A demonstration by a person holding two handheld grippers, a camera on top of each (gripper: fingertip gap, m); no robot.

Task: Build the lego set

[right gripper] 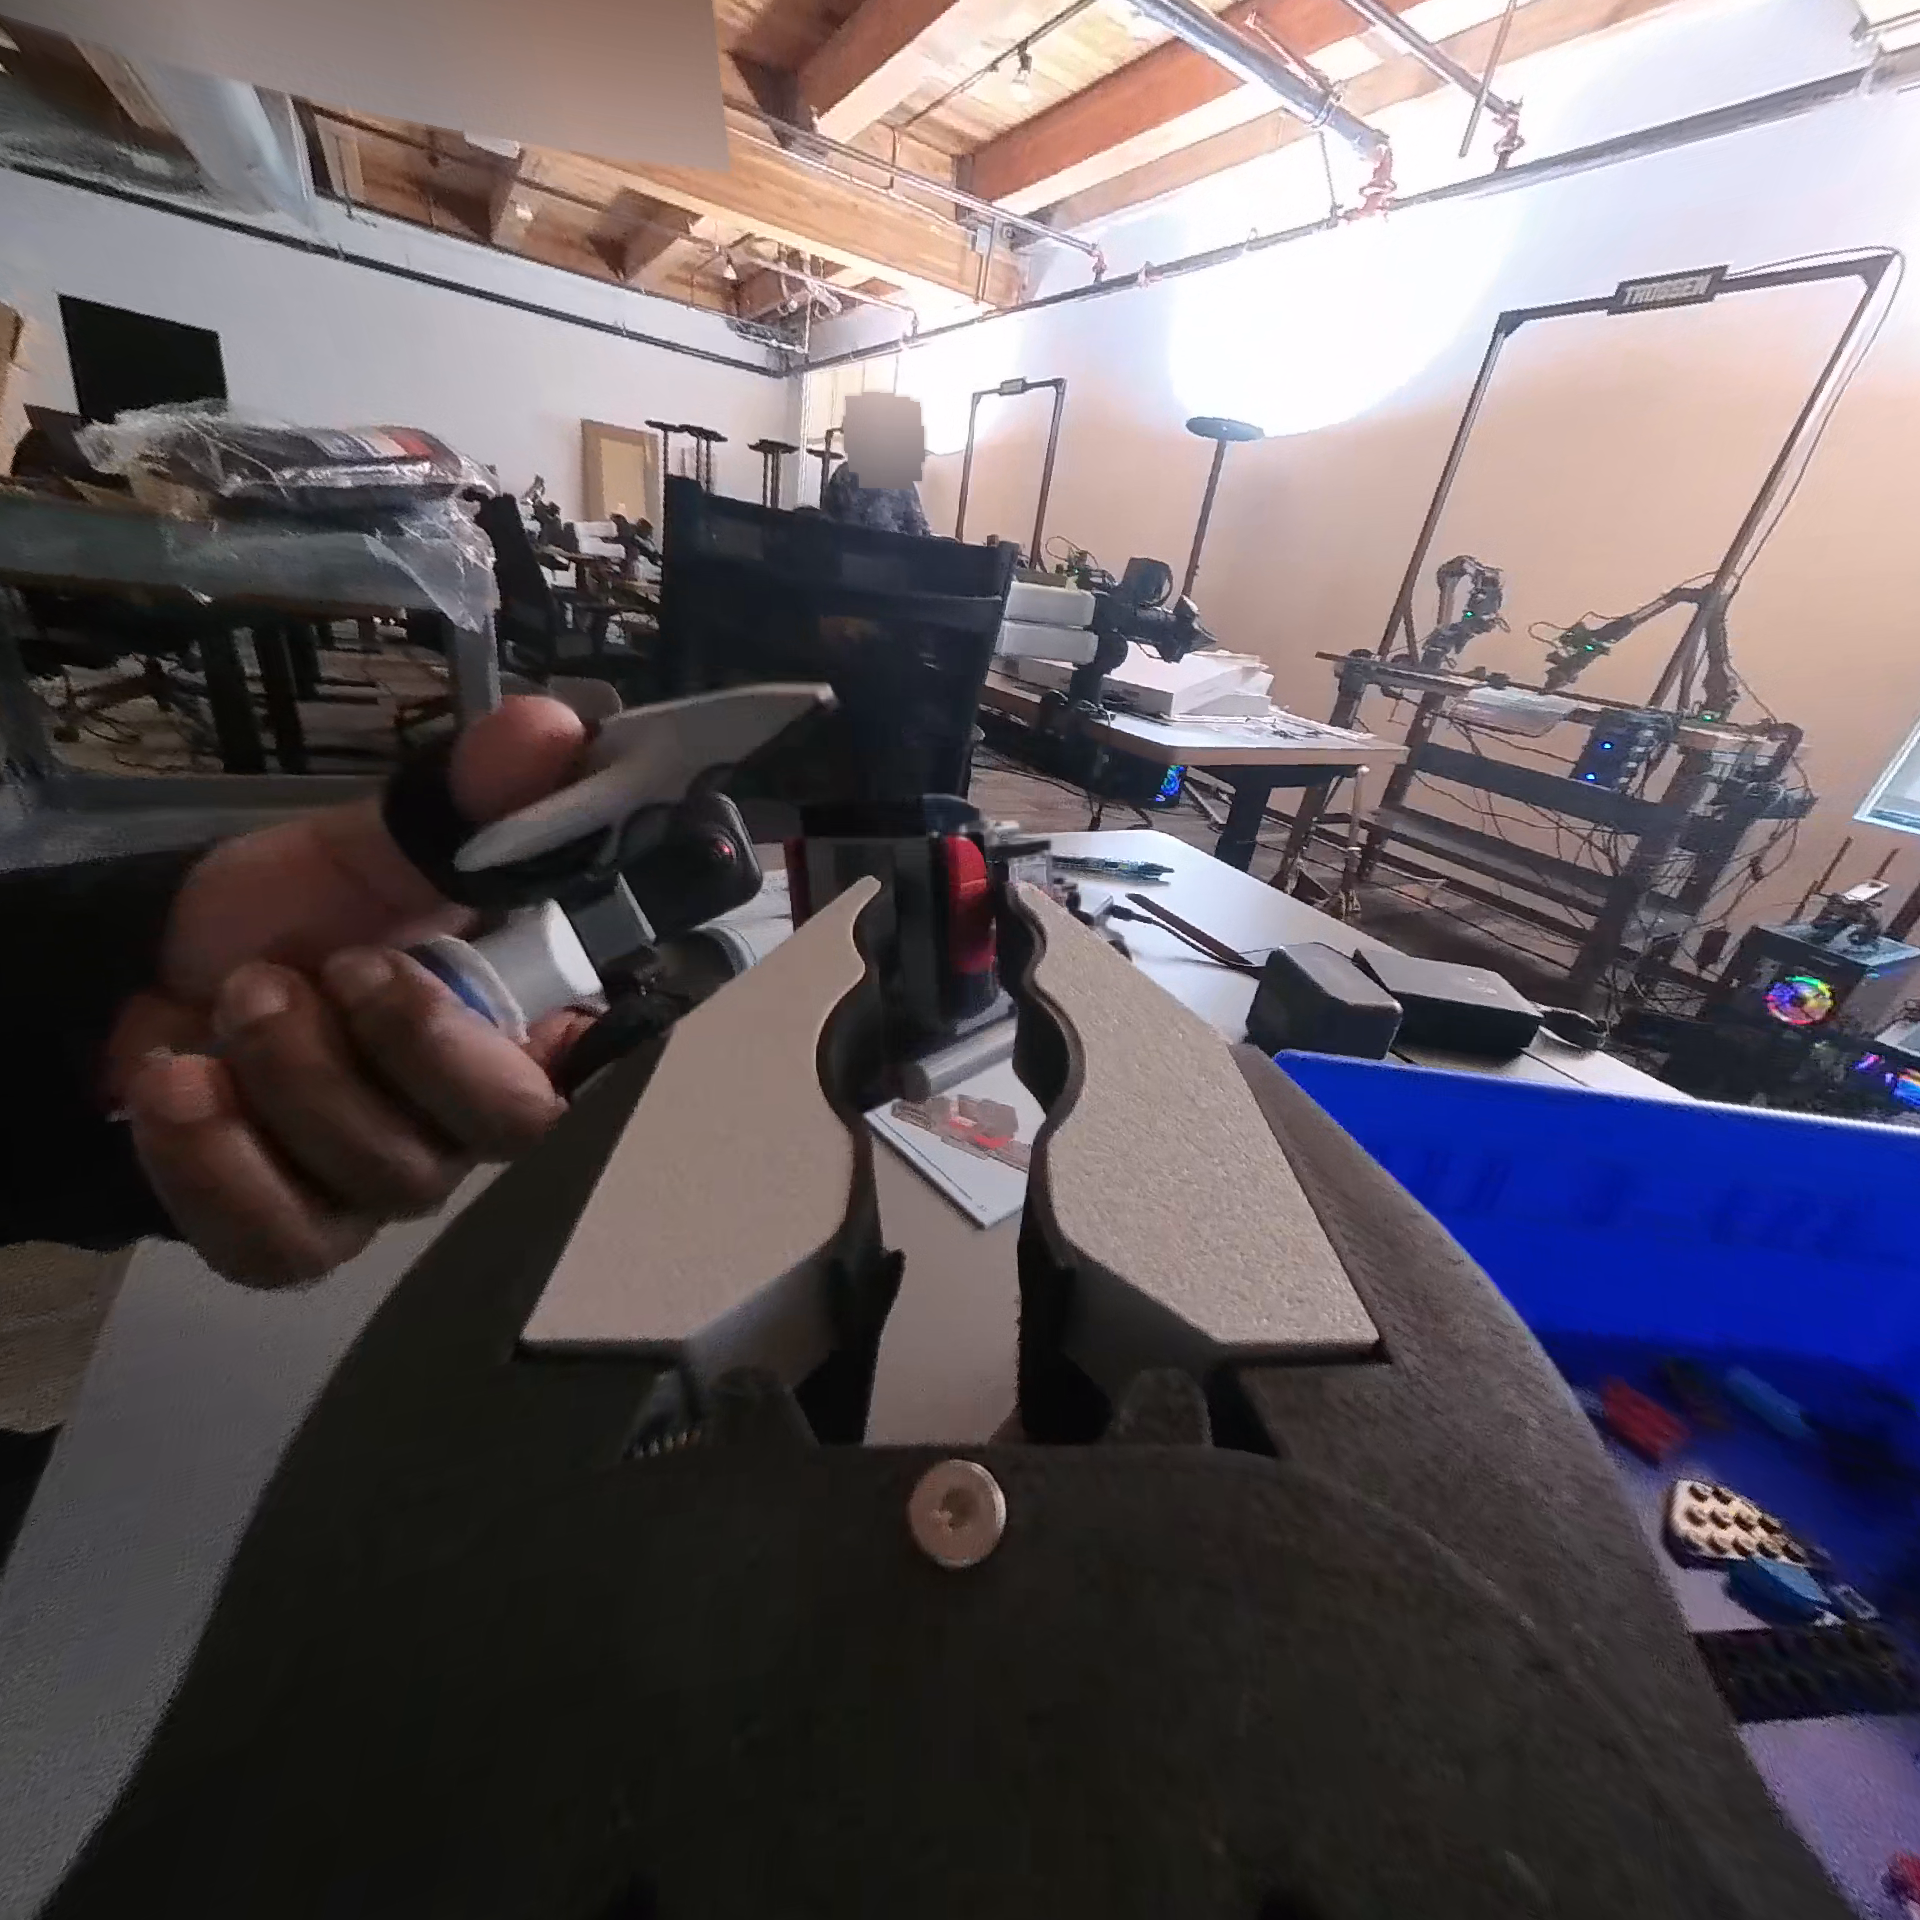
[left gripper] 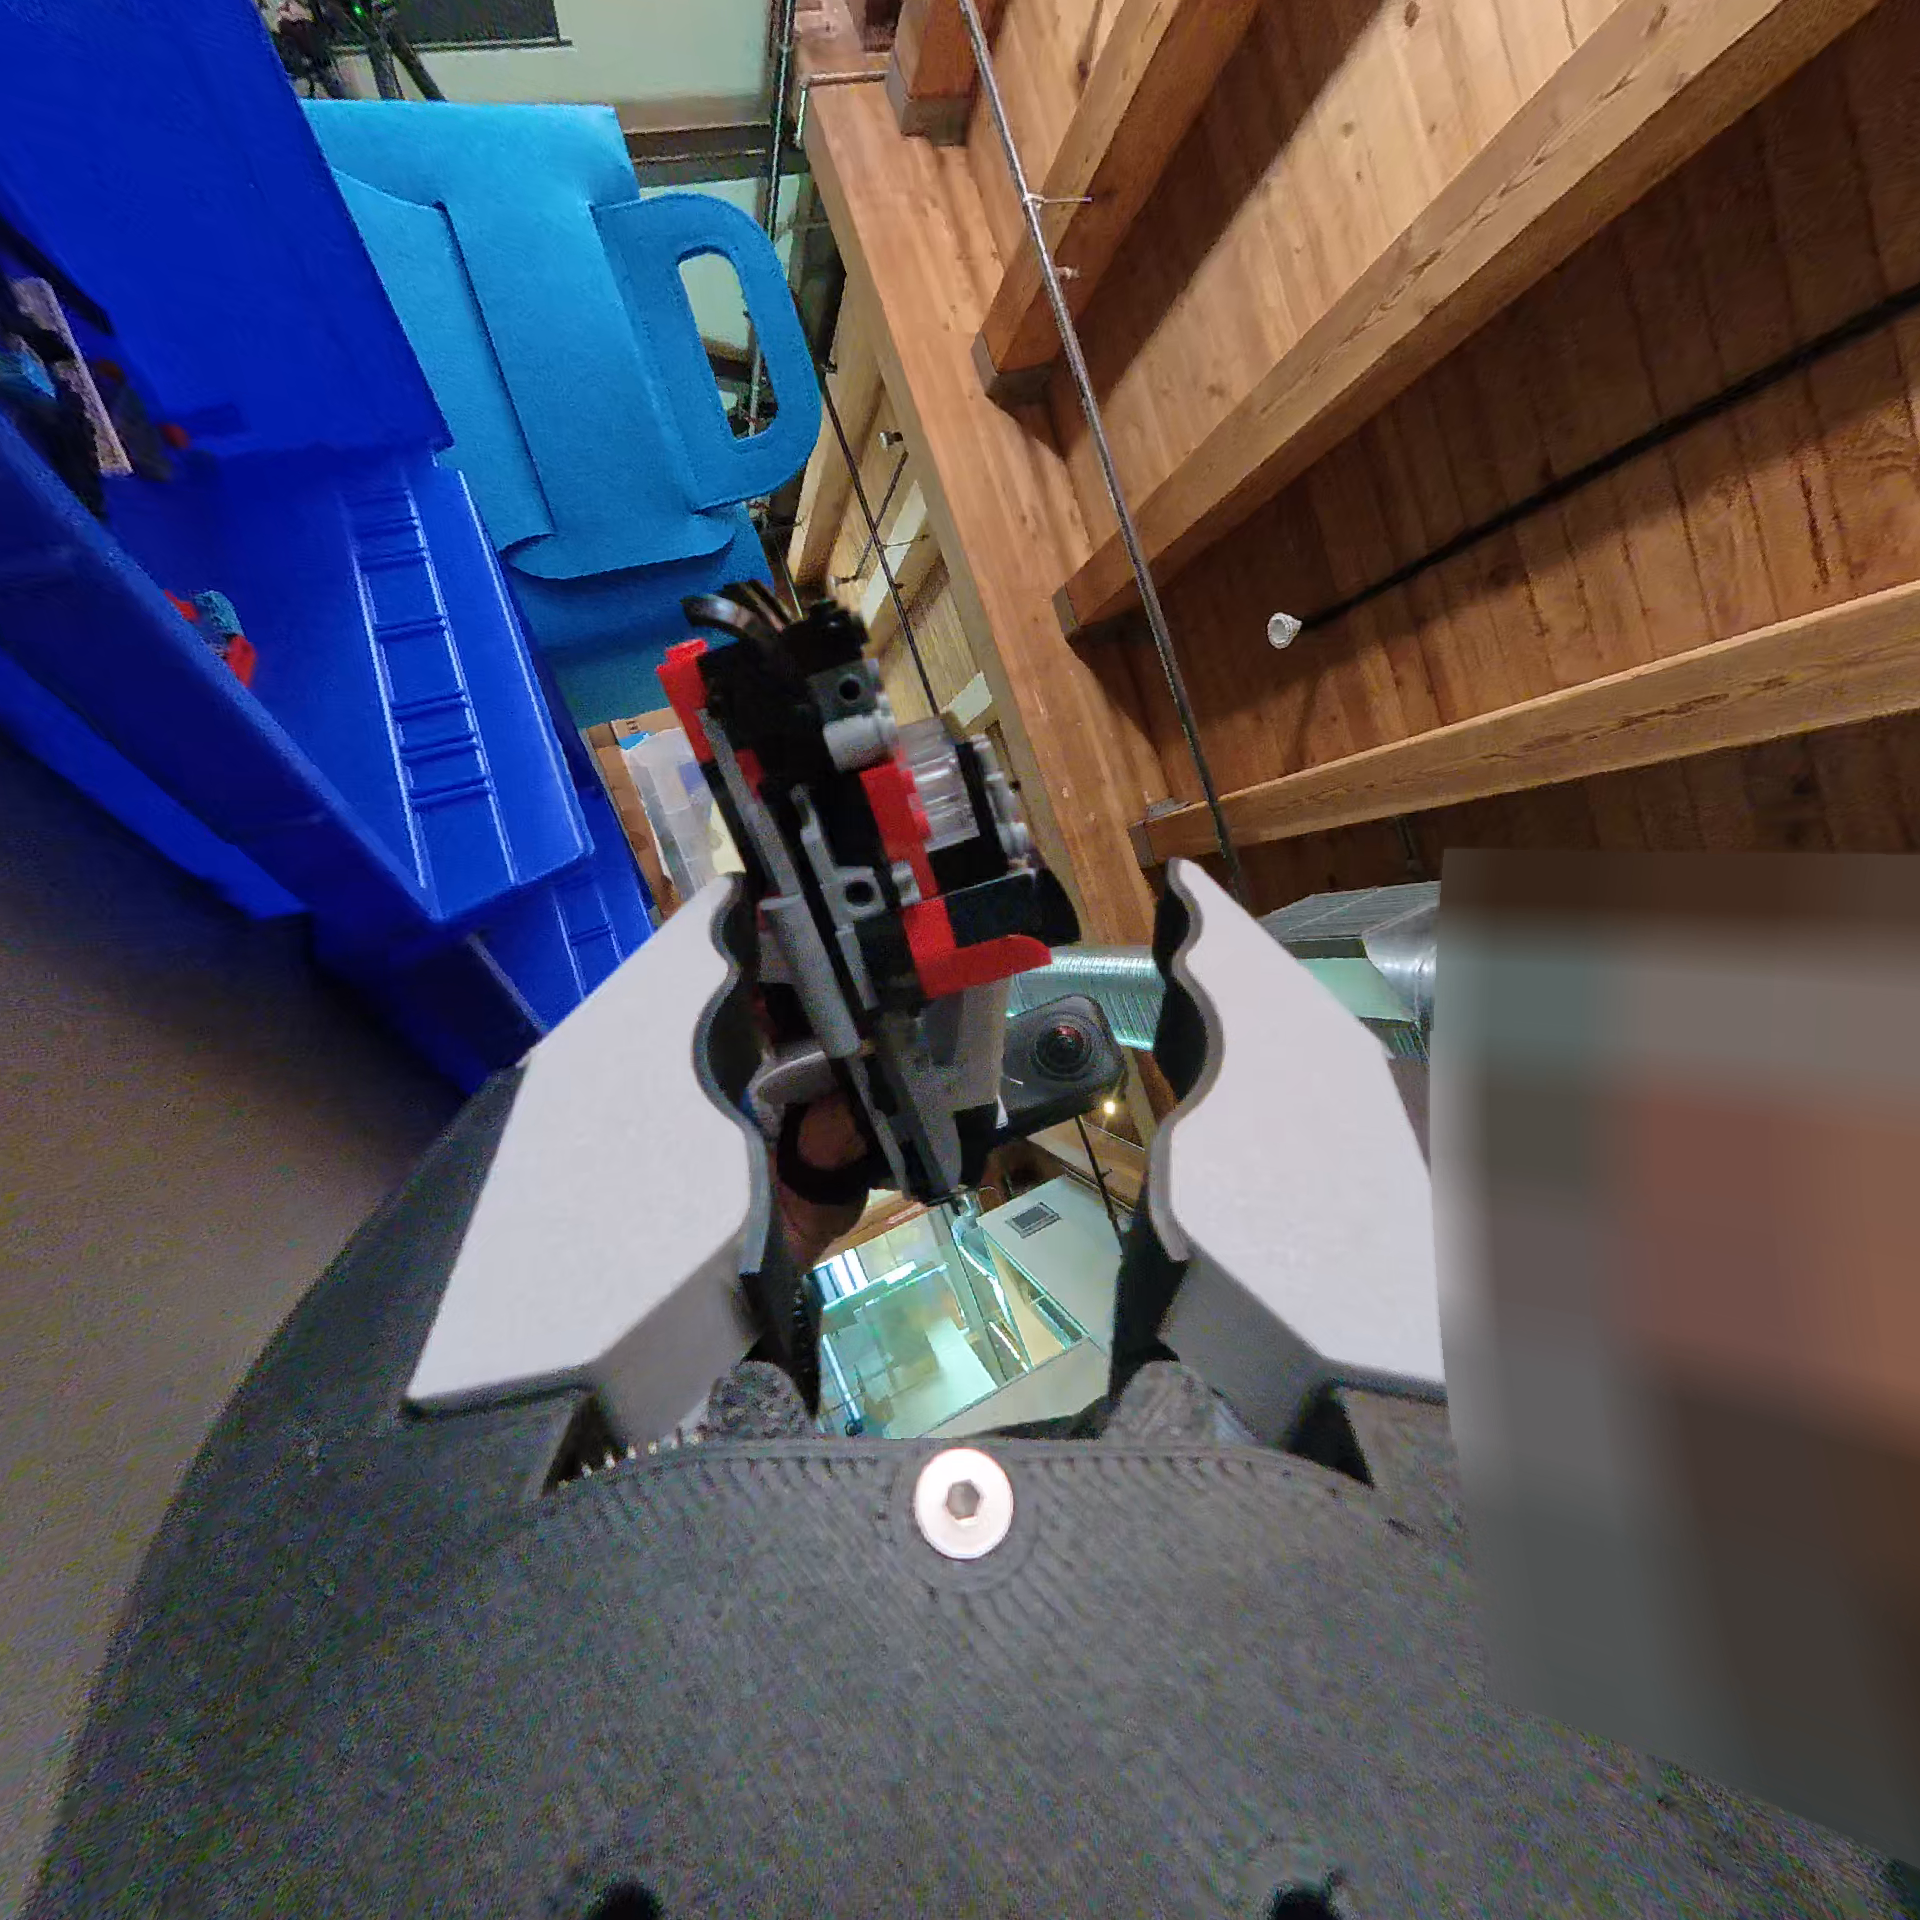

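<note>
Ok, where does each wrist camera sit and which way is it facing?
Left wrist view: on the left gripper, tilted up toward wooden beams and blue bins; its open fingers show.
Right wrist view: on the right gripper, facing across the workshop; its fingers and the left hand show.
Both share the lego model.

Grey wavy-edged fingers (left gripper: 623, 1143), black textured body, silver hex screw (left gripper: 962, 1503).

Lego model (left gripper: 873, 894) — glossy plastic, red, black, grey, one clear brick. Fingers (left gripper: 623, 1143) matt grey, fine-grained; gripper body (left gripper: 831, 1662) rough black, layered print lines, shiny metal screw (left gripper: 963, 1502). Bins (left gripper: 260, 520) smooth glossy blue plastic. Ceiling beams (left gripper: 1455, 312) — bare knotty wood. Booklet (right gripper: 966, 1153) paper.
</note>
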